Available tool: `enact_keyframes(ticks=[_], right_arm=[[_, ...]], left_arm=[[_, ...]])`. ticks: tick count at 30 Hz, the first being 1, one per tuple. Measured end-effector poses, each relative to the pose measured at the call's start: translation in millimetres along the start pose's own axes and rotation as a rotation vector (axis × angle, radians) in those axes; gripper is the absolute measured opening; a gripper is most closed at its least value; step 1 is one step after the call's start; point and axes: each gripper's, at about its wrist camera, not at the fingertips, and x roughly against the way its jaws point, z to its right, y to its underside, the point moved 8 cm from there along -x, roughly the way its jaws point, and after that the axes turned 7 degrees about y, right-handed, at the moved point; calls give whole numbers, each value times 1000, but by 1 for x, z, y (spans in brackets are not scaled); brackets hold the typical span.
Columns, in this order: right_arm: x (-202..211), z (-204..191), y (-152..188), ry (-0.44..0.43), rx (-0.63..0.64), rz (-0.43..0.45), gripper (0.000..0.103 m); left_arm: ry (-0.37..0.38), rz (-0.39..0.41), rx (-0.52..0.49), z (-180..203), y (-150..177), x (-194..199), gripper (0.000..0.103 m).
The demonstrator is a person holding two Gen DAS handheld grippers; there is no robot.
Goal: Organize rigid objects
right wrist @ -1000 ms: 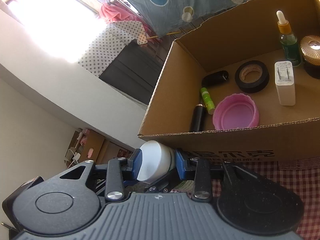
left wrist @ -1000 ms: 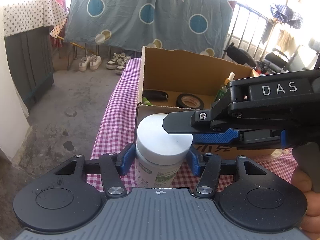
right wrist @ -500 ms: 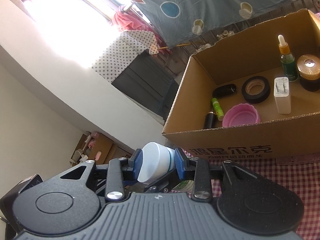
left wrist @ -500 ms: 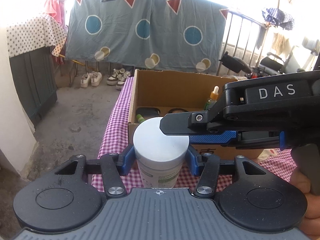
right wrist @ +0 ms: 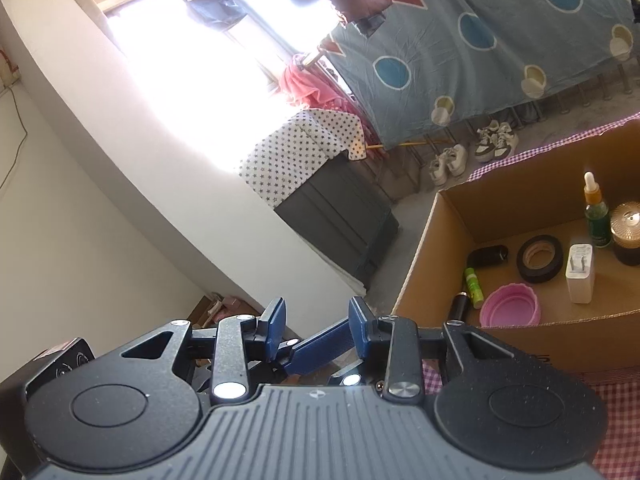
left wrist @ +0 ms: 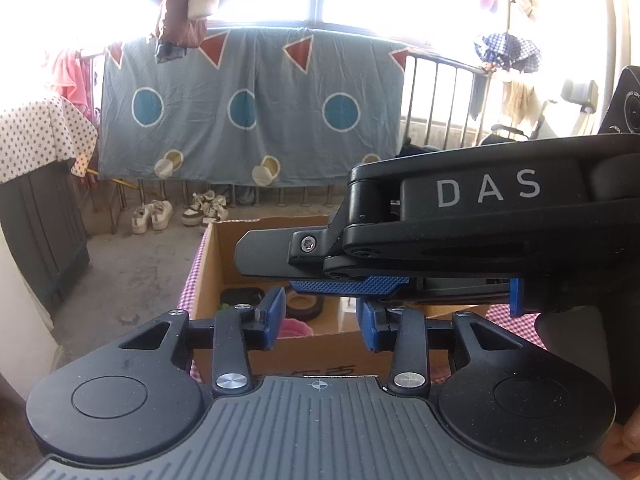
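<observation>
The white jar, clamped between the blue pads half a second ago, is now gone from both views, and where it landed is not showing. The left hand-held gripper [left wrist: 320, 316] is hanging wide open with nothing between its fingers, and the right hand-held gripper [right wrist: 317, 322] is gaping empty too, crossing just above the left one. The cardboard box [right wrist: 432, 264] is sitting ahead of both. Inside it, a pink lid [right wrist: 510, 306], a black tape roll [right wrist: 540, 258], a white charger [right wrist: 580, 272], a dropper bottle [right wrist: 596, 212] and a green tube [right wrist: 473, 282] are lying, but no white jar is showing among them. So the release looks done, though I'm not calling the jar stowed. The bench [right wrist: 616, 420], in purple check cloth, is carrying the box. On writing, "DAS" is reading clearly on the right tool's body, while the print on the box front is too cut off to read.
</observation>
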Motion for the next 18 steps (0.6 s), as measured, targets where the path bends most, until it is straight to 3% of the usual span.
enact_keyframes(ticks=[3,6,10,12,14,17,18], right_arm=[[2,34,-5,57,-56,7,38],[21,72,-5,84,-122,37,37],[48,111,4,129,-175,57,38],[63,124,17,163,-172,62,39],[68,129,38,187,-147,26,46],[57,138,92,185,-215,-99,47],[55,137,103,169,-228,-104,47]], left_arm=[[42,-31,47,-2,12,-17,39],[99,-63,116,-11,30,-14,50],[119,-182,159,-25,65,-15,55],[138,-198,195,-28,78,-7,59],[111,-215,208,-34,92,2,71],[79,-233,230,-41,104,10,71],[76,-224,239,-44,104,13,71]])
